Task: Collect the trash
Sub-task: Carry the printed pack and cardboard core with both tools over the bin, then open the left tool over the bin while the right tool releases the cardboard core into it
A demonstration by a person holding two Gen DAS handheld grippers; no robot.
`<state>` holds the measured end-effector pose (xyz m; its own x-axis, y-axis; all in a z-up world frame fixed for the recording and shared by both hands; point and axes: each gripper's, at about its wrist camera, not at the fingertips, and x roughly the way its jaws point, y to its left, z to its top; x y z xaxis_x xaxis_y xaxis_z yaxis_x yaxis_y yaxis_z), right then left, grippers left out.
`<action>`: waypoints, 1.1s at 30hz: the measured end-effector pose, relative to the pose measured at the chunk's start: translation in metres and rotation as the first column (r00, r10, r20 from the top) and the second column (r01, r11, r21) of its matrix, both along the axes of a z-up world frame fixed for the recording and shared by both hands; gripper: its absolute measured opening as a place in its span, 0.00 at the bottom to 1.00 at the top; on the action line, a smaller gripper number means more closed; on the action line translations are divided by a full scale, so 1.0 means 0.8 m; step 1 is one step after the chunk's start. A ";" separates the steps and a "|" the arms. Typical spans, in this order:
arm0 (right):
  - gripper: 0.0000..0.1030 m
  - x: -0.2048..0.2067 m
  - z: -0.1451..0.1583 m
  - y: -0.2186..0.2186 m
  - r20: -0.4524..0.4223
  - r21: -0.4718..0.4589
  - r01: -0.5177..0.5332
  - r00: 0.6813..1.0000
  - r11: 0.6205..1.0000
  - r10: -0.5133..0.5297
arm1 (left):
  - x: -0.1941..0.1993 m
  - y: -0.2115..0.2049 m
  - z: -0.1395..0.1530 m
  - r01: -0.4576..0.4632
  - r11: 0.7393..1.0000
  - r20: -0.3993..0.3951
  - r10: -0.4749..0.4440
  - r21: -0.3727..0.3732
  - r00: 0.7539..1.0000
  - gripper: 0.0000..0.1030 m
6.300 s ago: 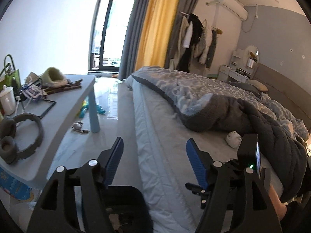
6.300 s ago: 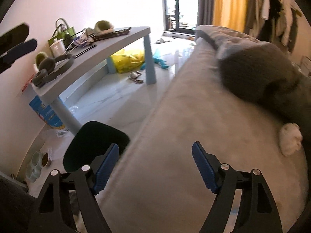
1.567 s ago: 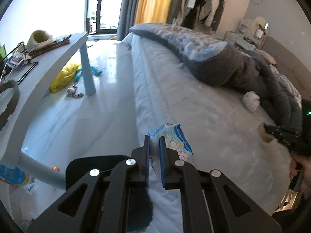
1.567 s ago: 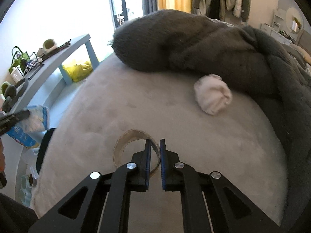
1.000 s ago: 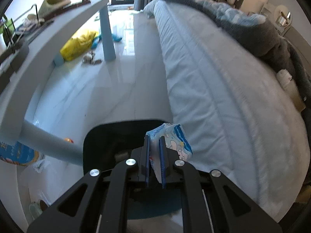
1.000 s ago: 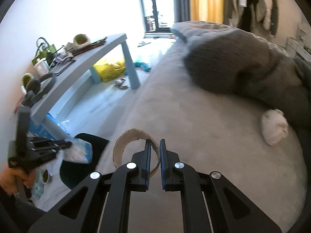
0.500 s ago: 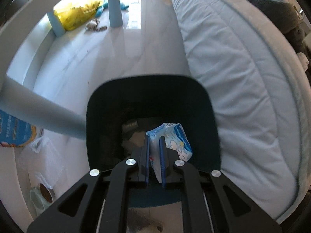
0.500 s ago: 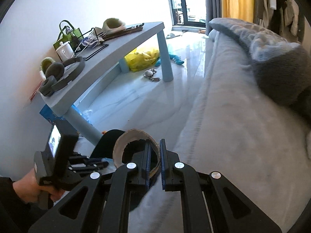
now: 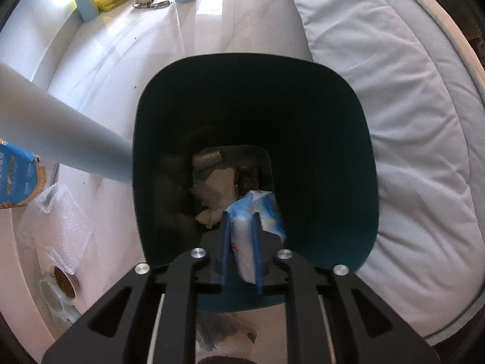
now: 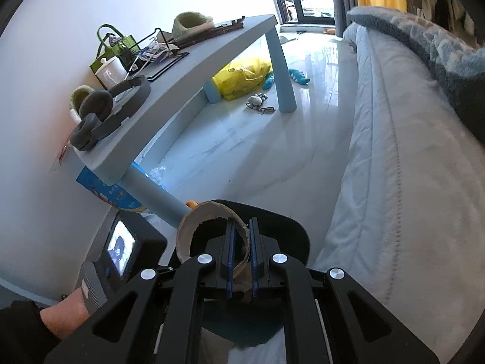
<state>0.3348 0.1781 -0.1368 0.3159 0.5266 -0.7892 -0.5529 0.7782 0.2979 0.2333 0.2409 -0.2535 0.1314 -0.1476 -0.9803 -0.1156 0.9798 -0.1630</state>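
My left gripper points straight down into the dark teal trash bin. A blue and white tissue pack sits between its fingers; the jaws are opening and the pads still touch the pack. Crumpled brown paper lies at the bin's bottom. My right gripper is shut on the wall of a cardboard ring, held just above the near rim of the same bin. The left gripper's body and screen show at lower left, held by a hand.
A pale blue table leg slants against the bin's left side. The mattress hugs its right side. Bubble wrap, a pet bowl and a blue box lie on the floor at left. Headphones rest on the table.
The left gripper sank and tipped down over the bin, and its fingers spread a little around the pack. The right gripper swung from the bed toward the bin with the ring.
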 end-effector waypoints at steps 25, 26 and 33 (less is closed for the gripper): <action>0.08 0.003 -0.128 0.095 -0.154 -0.175 -0.057 0.988 0.983 0.030 | -0.029 0.085 0.094 -0.115 0.993 0.233 0.115 -0.013 0.966 0.50; 0.08 0.001 -0.135 0.100 -0.161 -0.185 -0.068 0.986 0.980 0.038 | -0.030 0.089 0.096 -0.119 0.993 0.240 0.118 -0.011 0.964 0.49; 0.09 -0.007 -0.173 0.112 -0.195 -0.254 -0.102 0.979 0.962 0.052 | -0.032 0.095 0.128 -0.136 0.990 0.301 0.136 -0.023 0.944 0.46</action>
